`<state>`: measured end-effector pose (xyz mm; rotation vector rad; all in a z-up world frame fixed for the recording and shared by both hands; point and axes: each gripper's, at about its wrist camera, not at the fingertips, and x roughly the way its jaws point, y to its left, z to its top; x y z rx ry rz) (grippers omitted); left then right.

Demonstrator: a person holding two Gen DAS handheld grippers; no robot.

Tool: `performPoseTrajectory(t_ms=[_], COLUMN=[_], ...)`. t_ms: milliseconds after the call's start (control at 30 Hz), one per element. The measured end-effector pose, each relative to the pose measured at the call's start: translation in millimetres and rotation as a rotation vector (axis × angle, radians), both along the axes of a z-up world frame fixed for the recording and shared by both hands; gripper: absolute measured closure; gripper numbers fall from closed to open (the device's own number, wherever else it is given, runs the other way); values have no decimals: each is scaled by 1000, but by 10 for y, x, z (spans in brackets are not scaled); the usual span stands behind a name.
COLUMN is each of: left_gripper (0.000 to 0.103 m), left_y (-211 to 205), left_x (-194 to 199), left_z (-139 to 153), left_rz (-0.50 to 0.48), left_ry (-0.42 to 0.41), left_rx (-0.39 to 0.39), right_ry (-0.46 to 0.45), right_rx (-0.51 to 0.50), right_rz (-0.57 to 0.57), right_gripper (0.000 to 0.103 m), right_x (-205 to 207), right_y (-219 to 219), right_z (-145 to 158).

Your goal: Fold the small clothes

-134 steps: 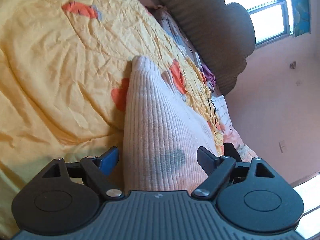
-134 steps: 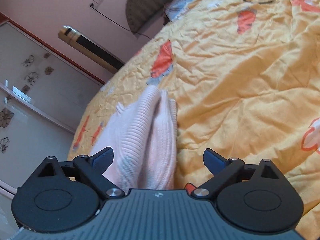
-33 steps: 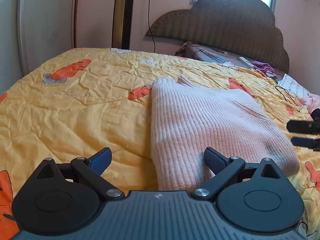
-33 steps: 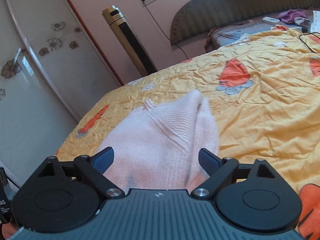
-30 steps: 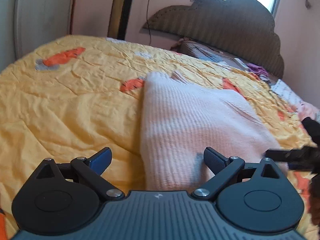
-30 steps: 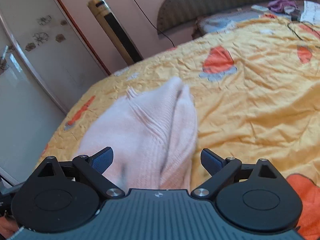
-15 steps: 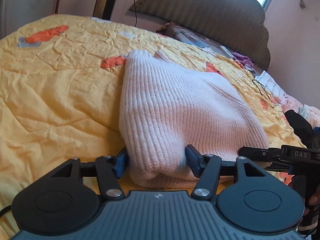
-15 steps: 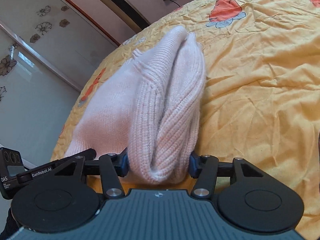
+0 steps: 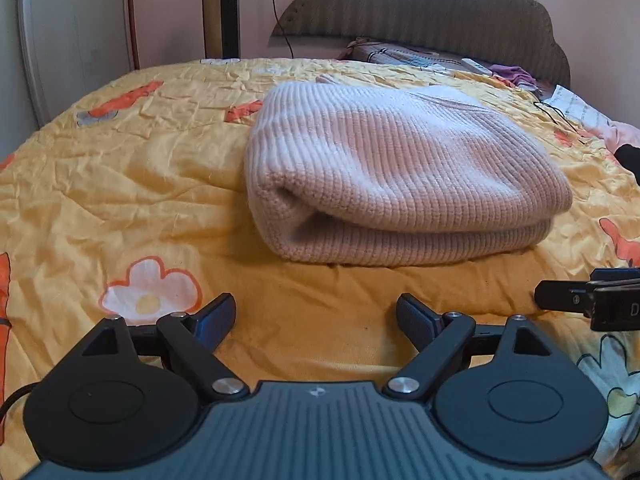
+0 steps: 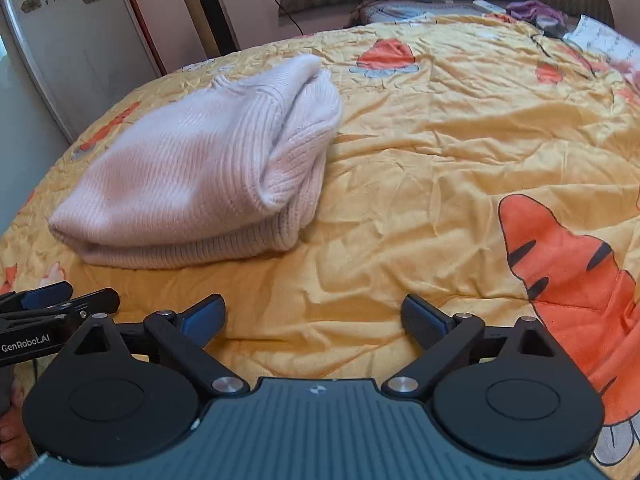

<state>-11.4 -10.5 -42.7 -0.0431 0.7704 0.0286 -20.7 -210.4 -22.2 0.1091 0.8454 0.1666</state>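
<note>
Left wrist view: pink ribbed knit sweater (image 9: pixel 400 168) lies folded on the bed (image 9: pixel 120 184), a thick bundle with the top layer doubled over the bottom one, rounded fold edge facing the camera, a gap between layers at its left corner. Knit ribs are clear, with paler patches on top where light falls. It sits near the middle of the yellow bedspread with orange and white cartoon prints, well short of the dark scalloped headboard (image 9: pixel 420 20).

Left tongs (image 9: pixel 315 314) are released, jaws spread wide, nothing between them, over bare bedspread just in front of the sweater and not touching it. Right tongs (image 9: pixel 592 298) poke in at the right edge, apart from the sweater.

Right wrist view: same sweater (image 10: pixel 208 168) seen from its right end, stacked layers showing at the open side, the far corner bunched up into a hump. Right tongs (image 10: pixel 313 318) are also released, wide apart and holding nothing, over the bedspread with the sweater ahead and to the left. Left tongs (image 10: pixel 60 300) are visible at the left edge near the sweater's front corner, not touching.
</note>
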Motion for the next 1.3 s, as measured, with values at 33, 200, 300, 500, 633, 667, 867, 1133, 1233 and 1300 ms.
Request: performPoseTrajectory(t_ms=[33, 200, 300, 500, 633, 667, 867, 1133, 1233, 1300], left_gripper=[9, 0, 0, 0, 0, 0, 0, 0, 0, 0], left_y=[-12, -72, -68, -79, -78, -79, -71, -21, -17, -18], left_x=[2, -16, -30, -41, -48, -51, -50, -62, -66, -65], left_z=[-13, -60, -63, -71, -72, -70, -72, -71, -74, -79], left_rz=[-9, -9, -7, -7, -7, -7, -6, -1, 0, 1], left_ry=[-3, -14, -22, -30, -33, -34, -37, -47, -50, -50], left_rx=[12, 36, 29, 32, 30, 29, 26, 3, 0, 3], right_ry=[-9, -26, -27, -115, -130, -133, -140, -142, -144, -145], right_rx=[-35, -169, -167, -155, -157, -157, -160, -155, -153, -156], right_rz=[5, 5, -9, -27, -40, -43, -57, -64, -65, -66], right_gripper=[2, 0, 0, 0, 0, 0, 0, 1, 1, 1], right_x=[-13, -15, 7, 7, 9, 2, -20, -107, -118, -121], right_y=[69, 368, 453, 447, 465, 468, 487, 473, 476, 478], right_z=[-29, -96, -95, -174, -186, -188, -202, -206, -209, -207])
